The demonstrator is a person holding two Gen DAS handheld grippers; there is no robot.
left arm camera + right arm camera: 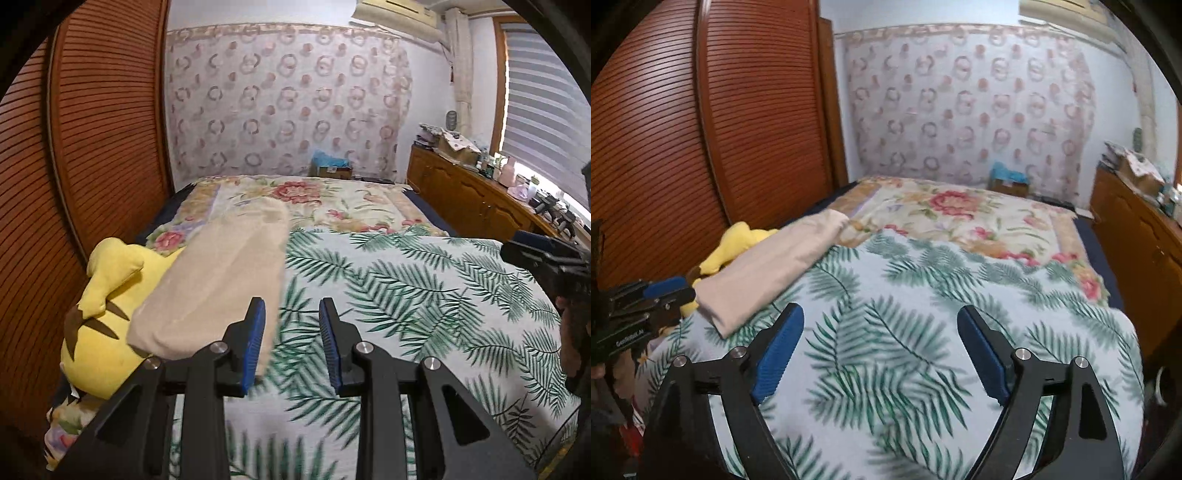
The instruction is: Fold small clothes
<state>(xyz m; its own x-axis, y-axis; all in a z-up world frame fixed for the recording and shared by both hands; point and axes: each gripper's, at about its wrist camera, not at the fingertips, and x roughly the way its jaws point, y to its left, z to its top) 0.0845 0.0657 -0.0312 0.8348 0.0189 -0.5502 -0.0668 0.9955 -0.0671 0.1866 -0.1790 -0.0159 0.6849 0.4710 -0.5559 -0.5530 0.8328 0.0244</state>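
L gripper [291, 343] jaws part open, nothing betw.; R gripper [881, 354] wide open, empty, over leaf blanket [905, 295]. Folded beige cloth [214, 280] lies at blanket's left edge, beside yellow plush [107, 314]. Fold looks done, both hands clear. Next: find another garment, none visible.

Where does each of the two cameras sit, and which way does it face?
Left wrist: on the left gripper, facing along its fingers up the bed; beige folded cloth beside the left one, the right gripper at the right edge.
Right wrist: on the right gripper, facing the same way; its fingers spread wide over the palm-leaf blanket.
Shared: cloth, blanket, yellow plush toy, louvred wardrobe.
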